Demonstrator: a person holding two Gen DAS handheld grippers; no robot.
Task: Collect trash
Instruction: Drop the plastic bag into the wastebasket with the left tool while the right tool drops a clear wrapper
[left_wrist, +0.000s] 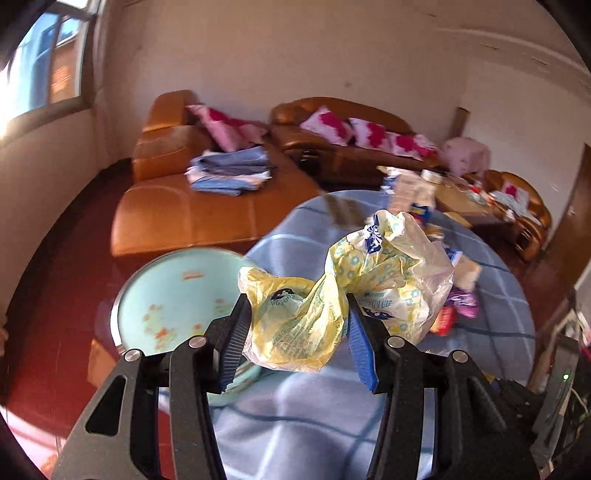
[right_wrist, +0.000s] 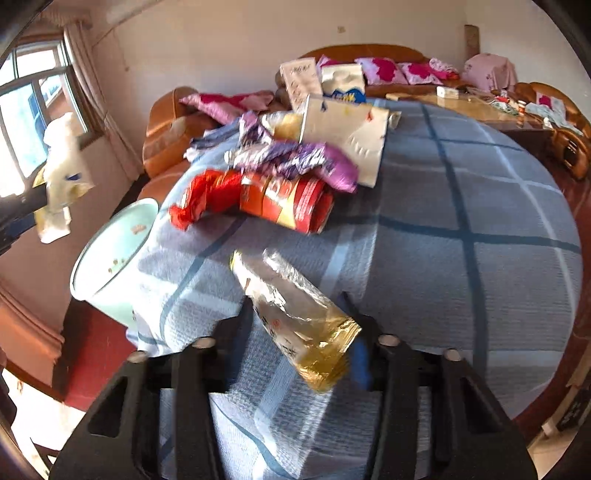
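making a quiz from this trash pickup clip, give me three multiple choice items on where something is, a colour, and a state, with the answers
1. Where is the pale green bin?
A. beside the table's edge
B. on the sofa
C. on the table

2. What colour is the tablecloth?
A. red
B. blue checked
C. plain white

3. What is the left gripper doing?
A. open, holding nothing
B. shut on the yellow plastic bag
C. out of view

Answers: 1 A, it stands on the floor by the cloth's edge. 2 B, blue with darker lines. 3 B, the bag sits pinched between its fingers.
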